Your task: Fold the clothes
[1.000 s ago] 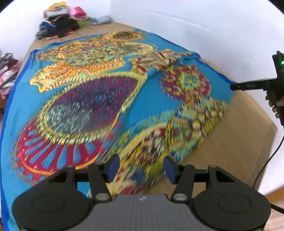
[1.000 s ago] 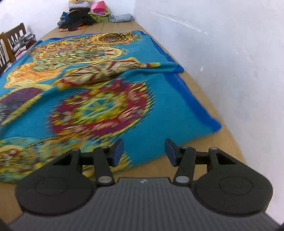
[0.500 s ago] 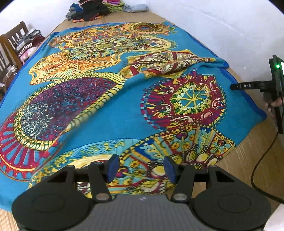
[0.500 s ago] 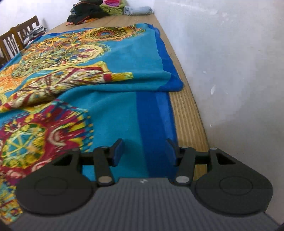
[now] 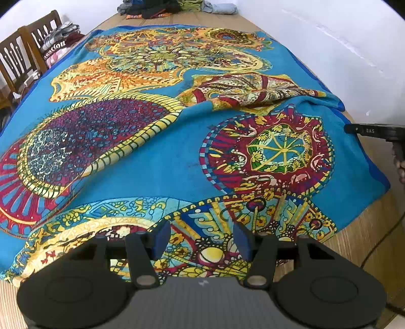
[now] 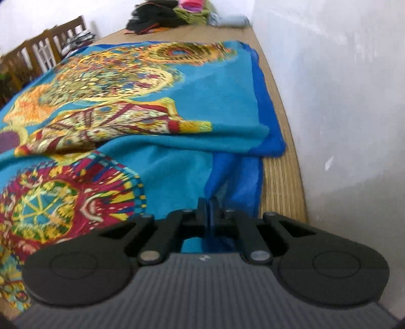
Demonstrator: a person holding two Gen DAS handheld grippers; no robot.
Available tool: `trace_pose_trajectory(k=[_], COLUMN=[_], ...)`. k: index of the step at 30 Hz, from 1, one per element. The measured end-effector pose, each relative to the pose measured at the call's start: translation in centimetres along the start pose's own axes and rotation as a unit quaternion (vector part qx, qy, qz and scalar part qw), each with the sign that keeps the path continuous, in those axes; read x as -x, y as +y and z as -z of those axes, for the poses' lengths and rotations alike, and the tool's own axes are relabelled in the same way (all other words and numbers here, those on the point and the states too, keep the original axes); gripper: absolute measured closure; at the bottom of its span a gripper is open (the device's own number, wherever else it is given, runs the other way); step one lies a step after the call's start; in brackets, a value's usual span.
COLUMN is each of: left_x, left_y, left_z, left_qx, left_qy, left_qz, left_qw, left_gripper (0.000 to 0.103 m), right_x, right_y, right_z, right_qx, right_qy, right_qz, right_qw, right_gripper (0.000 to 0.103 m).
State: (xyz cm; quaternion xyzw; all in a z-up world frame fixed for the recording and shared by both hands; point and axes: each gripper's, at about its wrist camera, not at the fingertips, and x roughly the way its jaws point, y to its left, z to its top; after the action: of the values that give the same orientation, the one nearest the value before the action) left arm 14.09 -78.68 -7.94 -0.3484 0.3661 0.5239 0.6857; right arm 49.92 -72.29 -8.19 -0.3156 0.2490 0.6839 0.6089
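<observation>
A large turquoise cloth (image 5: 177, 157) printed with red, yellow and purple medallions lies spread over the wooden table (image 5: 362, 232), with a fold ridge across its right half. My left gripper (image 5: 201, 238) hovers open over the patterned near edge, and nothing sits between its blue pads. My right gripper (image 6: 209, 205) is shut on the dark blue border of the cloth (image 6: 177, 172) at its right edge, pinching the fabric up into a small tent. In the left wrist view the right gripper (image 5: 372, 130) shows as a black bar at the far right.
A pile of clothes (image 5: 177, 7) lies at the table's far end. Wooden chairs (image 5: 17, 58) draped with garments stand on the left. A white wall (image 6: 341, 88) runs close along the table's right edge. A black cable (image 5: 379, 240) trails at the near right corner.
My right gripper swung over to the cloth's blue right border and closed on it. My left gripper shifted along the near edge, then held still, open throughout.
</observation>
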Motion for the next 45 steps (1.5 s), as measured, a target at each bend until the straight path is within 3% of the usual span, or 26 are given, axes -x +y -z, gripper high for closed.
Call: trace_pose_trajectory(k=[5, 12, 19, 21, 23, 25, 27, 28, 31, 35, 39, 42, 45], left_x=[0.1, 0.7, 1.1, 1.2, 1.2, 1.2, 1.2, 1.2, 0.6, -0.8, -2.1, -3.1, -4.2], left_y=[-0.3, -0.4, 0.2, 0.4, 0.3, -0.2, -1.0, -1.8, -4.8, -11.0, -15.8, -18.6, -20.7], left_z=[0.0, 0.0, 0.8, 1.2, 1.3, 1.3, 1.1, 0.9, 0.4, 1.2, 1.9, 2.0, 1.9], left_qx=[-0.007, -0.022, -0.032, -0.035, -0.040, -0.050, -0.072, -0.096, -0.202, -0.336, -0.407, -0.430, -0.442], left_qy=[0.000, -0.008, 0.001, 0.004, 0.009, 0.011, 0.009, 0.002, -0.029, -0.067, -0.081, -0.083, -0.086], left_qz=[0.004, 0.009, 0.007, 0.005, 0.007, 0.018, 0.032, 0.040, 0.070, 0.095, 0.126, 0.142, 0.152], left_qw=[1.0000, 0.9997, 0.9995, 0.9994, 0.9991, 0.9985, 0.9968, 0.9945, 0.9764, 0.9345, 0.9012, 0.8878, 0.8798], left_gripper=[0.046, 0.046, 0.046, 0.046, 0.046, 0.046, 0.046, 0.046, 0.046, 0.046, 0.046, 0.045, 0.046], right_x=[3.3, 9.3, 12.8, 13.0, 13.5, 14.1, 14.8, 15.1, 15.2, 14.1, 12.1, 10.8, 9.7], right_y=[1.7, 1.6, 3.0, 3.4, 3.3, 3.1, 2.9, 2.9, 3.8, 4.9, 4.1, 2.4, 1.4], right_z=[0.6, 3.1, 7.1, 8.1, 8.5, 8.6, 8.9, 9.1, 10.0, 11.4, 12.2, 12.6, 12.4], right_qx=[0.035, 0.044, 0.102, 0.127, 0.124, 0.093, 0.043, 0.016, -0.035, -0.081, -0.144, -0.196, -0.209], right_qy=[-0.020, 0.022, 0.101, 0.097, 0.069, 0.056, 0.050, 0.047, 0.040, 0.046, 0.048, 0.044, 0.025], right_qz=[0.025, 0.083, 0.165, 0.194, 0.209, 0.205, 0.172, 0.151, 0.108, 0.073, 0.072, 0.063, 0.055], right_qw=[0.999, 0.995, 0.976, 0.968, 0.967, 0.973, 0.983, 0.987, 0.993, 0.993, 0.986, 0.978, 0.976], right_gripper=[0.100, 0.100, 0.100, 0.099, 0.098, 0.097, 0.086, 0.076, 0.068, 0.064, 0.064, 0.064, 0.065])
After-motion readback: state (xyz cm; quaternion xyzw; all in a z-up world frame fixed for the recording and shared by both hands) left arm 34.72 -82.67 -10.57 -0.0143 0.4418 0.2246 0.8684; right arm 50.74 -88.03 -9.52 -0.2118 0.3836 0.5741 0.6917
